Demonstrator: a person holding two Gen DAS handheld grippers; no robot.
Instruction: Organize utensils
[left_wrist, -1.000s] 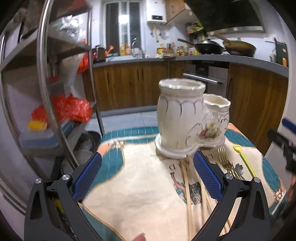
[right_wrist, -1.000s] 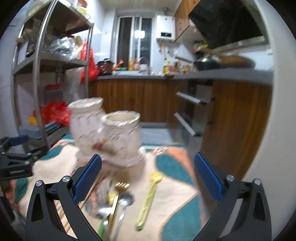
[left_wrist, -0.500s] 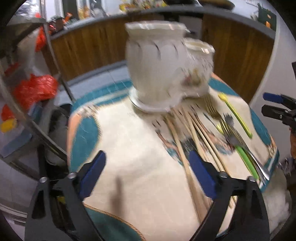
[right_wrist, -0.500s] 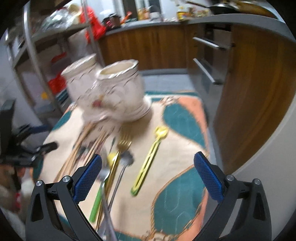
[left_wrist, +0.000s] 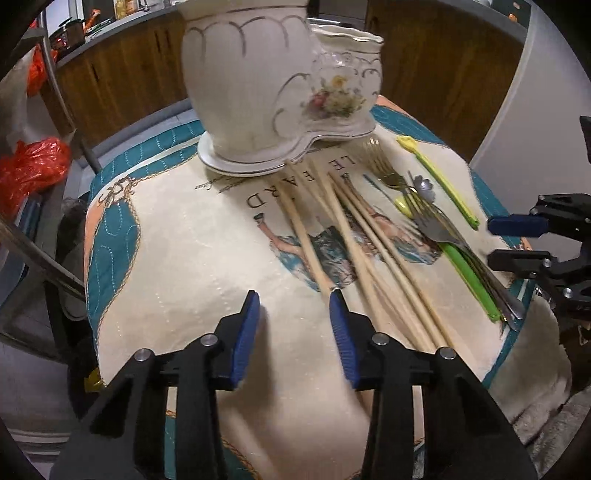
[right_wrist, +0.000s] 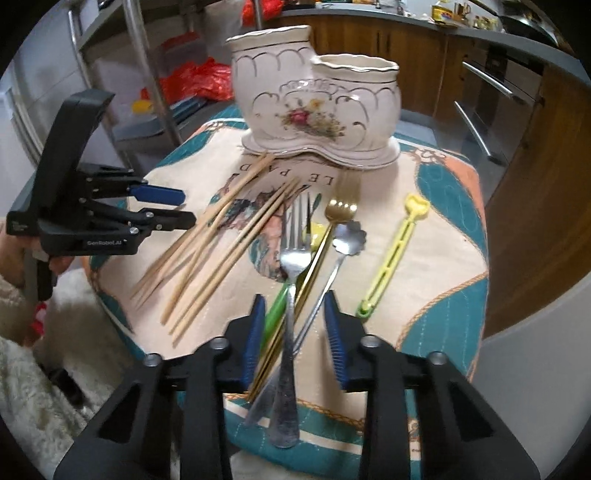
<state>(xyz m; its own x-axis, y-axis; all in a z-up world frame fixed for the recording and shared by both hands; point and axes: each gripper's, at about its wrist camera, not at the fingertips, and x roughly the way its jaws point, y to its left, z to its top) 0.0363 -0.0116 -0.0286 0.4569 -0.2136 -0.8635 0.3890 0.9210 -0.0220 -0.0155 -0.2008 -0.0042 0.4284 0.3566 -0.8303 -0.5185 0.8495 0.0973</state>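
Note:
A white ceramic two-pot utensil holder stands at the far side of a small cloth-covered table. Several wooden chopsticks lie in front of it. Beside them lie a steel fork, a gold fork, a flower-head spoon, a green-handled utensil and a yellow pick. My left gripper is open, half closed, its right finger at the near chopstick ends. My right gripper is open, its fingers on either side of the fork and spoon handles.
The table cloth is cream with teal and orange edges. A metal shelf rack with red bags stands left. Wooden kitchen cabinets and an oven lie behind. A white wall is at the right.
Both grippers tilted down and moved in low over the table. Both sets of fingers have narrowed from wide open. The left went to the chopsticks, the right to the forks and spoon.

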